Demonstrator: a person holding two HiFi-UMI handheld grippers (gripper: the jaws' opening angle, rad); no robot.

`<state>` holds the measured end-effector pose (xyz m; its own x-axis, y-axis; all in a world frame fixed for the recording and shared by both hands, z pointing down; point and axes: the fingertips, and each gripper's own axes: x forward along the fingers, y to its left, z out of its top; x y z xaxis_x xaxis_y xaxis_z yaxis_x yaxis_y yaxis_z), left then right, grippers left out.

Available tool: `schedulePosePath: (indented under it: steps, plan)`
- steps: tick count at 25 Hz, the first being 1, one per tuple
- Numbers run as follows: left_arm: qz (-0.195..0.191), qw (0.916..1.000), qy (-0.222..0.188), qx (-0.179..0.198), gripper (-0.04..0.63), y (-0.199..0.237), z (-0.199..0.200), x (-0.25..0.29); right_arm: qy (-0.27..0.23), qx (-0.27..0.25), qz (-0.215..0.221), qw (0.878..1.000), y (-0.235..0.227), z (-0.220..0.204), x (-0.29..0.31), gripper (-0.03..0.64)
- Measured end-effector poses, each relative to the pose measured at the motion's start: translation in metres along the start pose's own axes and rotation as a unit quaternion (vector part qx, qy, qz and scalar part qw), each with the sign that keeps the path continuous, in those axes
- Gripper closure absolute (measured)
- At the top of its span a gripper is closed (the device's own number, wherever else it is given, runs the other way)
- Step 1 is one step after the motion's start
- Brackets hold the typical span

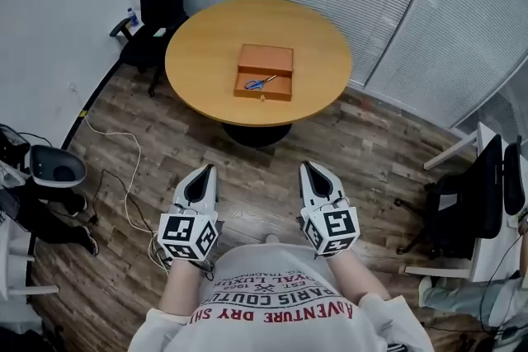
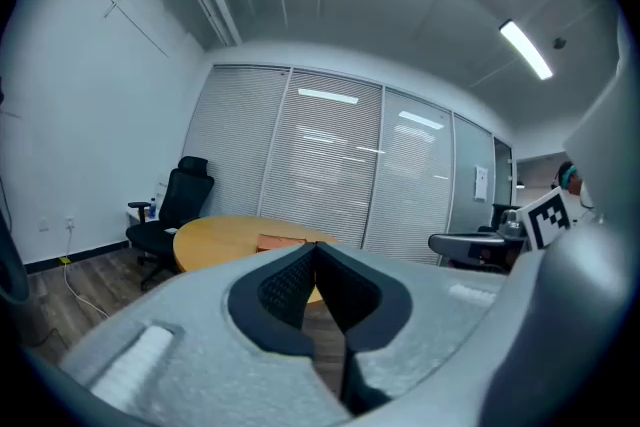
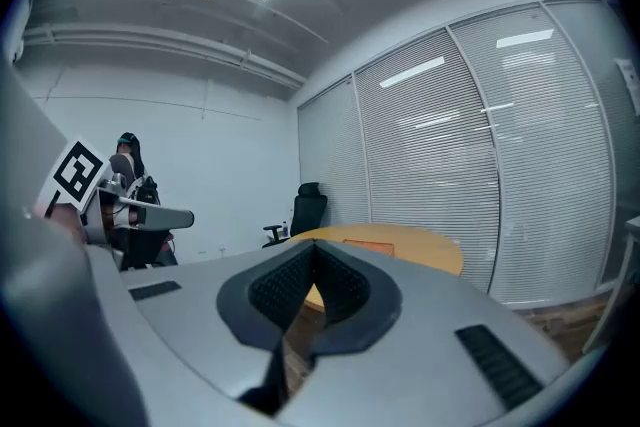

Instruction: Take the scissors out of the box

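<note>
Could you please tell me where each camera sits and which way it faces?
Head view: on the person's head, steeply down at table, box, scissors; shows shirt, left gripper, right gripper.
Left gripper view: on that gripper, nearly level along its shut jaws toward the table.
Right gripper view: likewise, on the right gripper, jaws shut.
All three share the table and box.

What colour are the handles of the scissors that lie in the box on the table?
Blue. The scissors show best in the head view.
</note>
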<state>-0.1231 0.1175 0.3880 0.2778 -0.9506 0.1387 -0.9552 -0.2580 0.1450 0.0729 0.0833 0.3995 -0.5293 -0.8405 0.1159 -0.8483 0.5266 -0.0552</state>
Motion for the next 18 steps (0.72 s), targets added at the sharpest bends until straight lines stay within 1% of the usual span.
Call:
schedulePosePath:
  steps: [4,9,13,18]
  plan:
    - [0.004,1.0,0.002,0.002,0.584,-0.003,0.0,0.05,0.007,0.005,0.007,1.0,-0.039,-0.003,0.034,0.609]
    - [-0.025,0.999,0.03,0.02,0.584,-0.011,-0.007,0.099,0.013,0.013,0.006,1.0,-0.076,-0.007,0.064,0.609]
    - [-0.037,0.998,0.041,0.031,0.584,0.011,-0.005,0.137,0.012,0.004,0.001,1.0,-0.091,-0.003,0.099,0.609]
    - [-0.056,0.9969,0.051,0.02,0.584,0.043,0.003,0.197,0.016,0.002,-0.01,1.0,-0.105,0.002,0.157,0.609]
